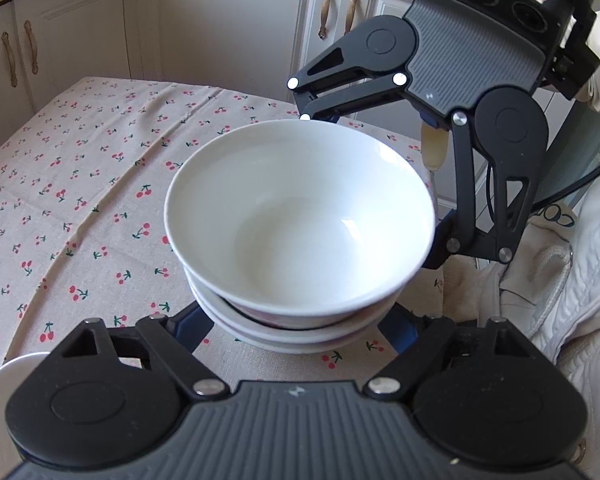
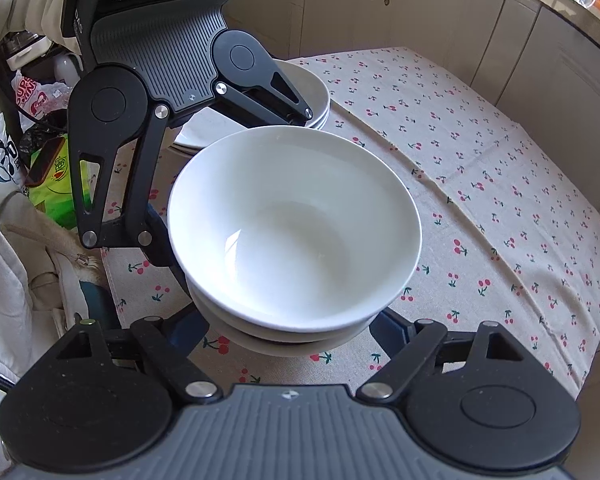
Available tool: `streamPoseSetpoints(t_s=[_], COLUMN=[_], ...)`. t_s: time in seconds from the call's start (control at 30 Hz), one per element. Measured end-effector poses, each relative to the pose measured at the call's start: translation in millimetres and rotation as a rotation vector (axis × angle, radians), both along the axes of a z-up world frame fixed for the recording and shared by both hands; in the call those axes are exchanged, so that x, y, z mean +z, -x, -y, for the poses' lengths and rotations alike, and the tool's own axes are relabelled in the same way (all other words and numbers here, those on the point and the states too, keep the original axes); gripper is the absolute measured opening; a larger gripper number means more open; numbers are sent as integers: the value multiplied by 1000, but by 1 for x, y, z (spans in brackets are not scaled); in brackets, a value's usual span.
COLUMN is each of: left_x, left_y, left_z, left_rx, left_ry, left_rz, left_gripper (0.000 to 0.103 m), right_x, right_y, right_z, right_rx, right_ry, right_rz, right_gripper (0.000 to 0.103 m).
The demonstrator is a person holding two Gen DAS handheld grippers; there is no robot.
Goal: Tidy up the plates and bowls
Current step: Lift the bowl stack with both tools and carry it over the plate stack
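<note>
A stack of three white bowls (image 1: 300, 220) (image 2: 296, 220) stands on the cherry-print tablecloth (image 1: 80, 200). The top bowl sits slightly askew in the two below. My left gripper (image 1: 294, 336) reaches in from the near side, its blue-tipped fingers (image 1: 188, 330) hugging the lower bowls on both sides. From the opposite side my right gripper (image 2: 290, 332) straddles the same stack. In the left wrist view the right gripper (image 1: 374, 182) has one finger behind the far rim and one against the right wall. The bowls' rims hide all the pads, so contact is unclear.
A second stack of white dishes (image 2: 318, 96) stands behind the left gripper (image 2: 234, 184). A white round edge (image 1: 8, 372) shows at the table's near left. Cream cabinets (image 1: 228, 28) line the back. A person's white jacket (image 1: 580, 280) and bags (image 2: 56, 176) border the table.
</note>
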State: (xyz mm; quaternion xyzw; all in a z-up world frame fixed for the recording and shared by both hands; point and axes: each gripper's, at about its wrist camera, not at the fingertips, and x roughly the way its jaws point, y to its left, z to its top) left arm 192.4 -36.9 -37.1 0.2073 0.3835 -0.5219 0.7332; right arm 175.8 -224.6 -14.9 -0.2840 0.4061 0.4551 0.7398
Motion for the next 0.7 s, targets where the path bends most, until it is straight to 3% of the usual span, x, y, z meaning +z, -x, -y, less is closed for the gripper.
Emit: streamPoseSetpoints(t_s=[0.37, 0.7], left_x=[30, 44], left_y=[12, 16], left_z=[-30, -94], left_rx=[64, 207], left_ry=[16, 8], left_rz=[62, 115], left_gripper=[87, 87], right_x=[32, 44], right_y=[8, -3], right_z=[-30, -100], right_rx=[68, 215], right_ry=[12, 12], right_rz=[78, 141], right_gripper=[90, 90])
